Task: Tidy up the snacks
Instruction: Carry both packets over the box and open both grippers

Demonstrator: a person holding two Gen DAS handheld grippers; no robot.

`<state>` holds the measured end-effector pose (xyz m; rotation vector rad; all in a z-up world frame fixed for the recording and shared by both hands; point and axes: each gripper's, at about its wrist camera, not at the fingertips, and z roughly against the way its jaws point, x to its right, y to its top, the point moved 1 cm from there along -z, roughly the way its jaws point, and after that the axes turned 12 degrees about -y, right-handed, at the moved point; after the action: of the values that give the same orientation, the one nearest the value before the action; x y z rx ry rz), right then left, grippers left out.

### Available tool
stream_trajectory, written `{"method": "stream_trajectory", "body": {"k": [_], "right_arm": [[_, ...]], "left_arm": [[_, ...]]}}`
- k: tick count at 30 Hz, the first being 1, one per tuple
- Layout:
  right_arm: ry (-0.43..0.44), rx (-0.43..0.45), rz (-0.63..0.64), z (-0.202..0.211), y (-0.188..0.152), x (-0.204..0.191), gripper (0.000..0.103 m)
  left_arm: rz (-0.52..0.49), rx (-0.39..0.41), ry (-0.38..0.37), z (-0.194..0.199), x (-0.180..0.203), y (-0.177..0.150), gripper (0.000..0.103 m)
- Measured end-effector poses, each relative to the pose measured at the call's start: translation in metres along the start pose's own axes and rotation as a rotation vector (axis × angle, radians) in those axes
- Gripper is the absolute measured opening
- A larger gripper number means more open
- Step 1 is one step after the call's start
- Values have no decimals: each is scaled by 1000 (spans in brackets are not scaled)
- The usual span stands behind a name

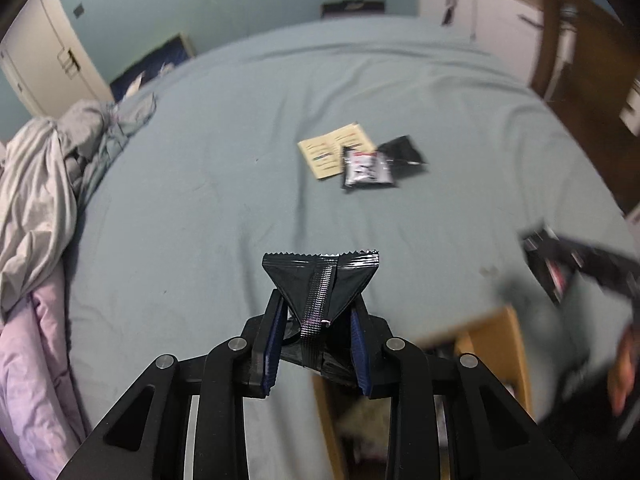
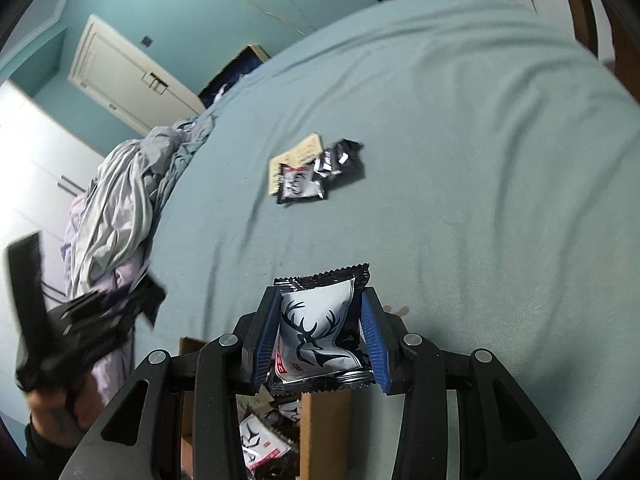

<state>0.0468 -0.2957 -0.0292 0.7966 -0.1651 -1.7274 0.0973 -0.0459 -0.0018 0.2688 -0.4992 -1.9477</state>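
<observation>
My left gripper (image 1: 320,304) is shut on a black foil snack packet (image 1: 320,276), seam side up, held above the blue bedsheet (image 1: 240,140). My right gripper (image 2: 320,300) is shut on a white packet with a black deer print (image 2: 316,332), held over an open cardboard box (image 2: 324,420). More deer packets (image 2: 260,440) lie inside the box. Farther up the bed lie a cream packet (image 1: 332,148), a black-and-white packet (image 1: 366,168) and a black packet (image 1: 404,152), overlapping. The left gripper (image 2: 120,312) shows blurred at the left of the right wrist view.
Crumpled grey and lilac bedding (image 1: 48,180) is heaped along the bed's left side. The box's wall (image 1: 516,344) stands at the bed's near edge. Wooden furniture (image 1: 560,40) and white cupboards (image 1: 480,12) stand beyond the far right. A hand (image 1: 624,376) shows at the right edge.
</observation>
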Motion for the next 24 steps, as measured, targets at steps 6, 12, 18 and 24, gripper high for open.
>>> {"method": "stream_trajectory", "body": {"k": [6, 12, 18, 24], "right_arm": [[-21, 75, 96, 23, -23, -20, 39], [4, 105, 138, 42, -54, -36, 39], [74, 26, 95, 36, -86, -32, 39], [10, 33, 123, 22, -79, -41, 39]], "left_arm": [[-12, 117, -32, 30, 2, -52, 29], [-8, 97, -90, 18, 12, -70, 30], [-32, 104, -145, 19, 26, -75, 31], [-93, 127, -68, 21, 34, -78, 64]]}}
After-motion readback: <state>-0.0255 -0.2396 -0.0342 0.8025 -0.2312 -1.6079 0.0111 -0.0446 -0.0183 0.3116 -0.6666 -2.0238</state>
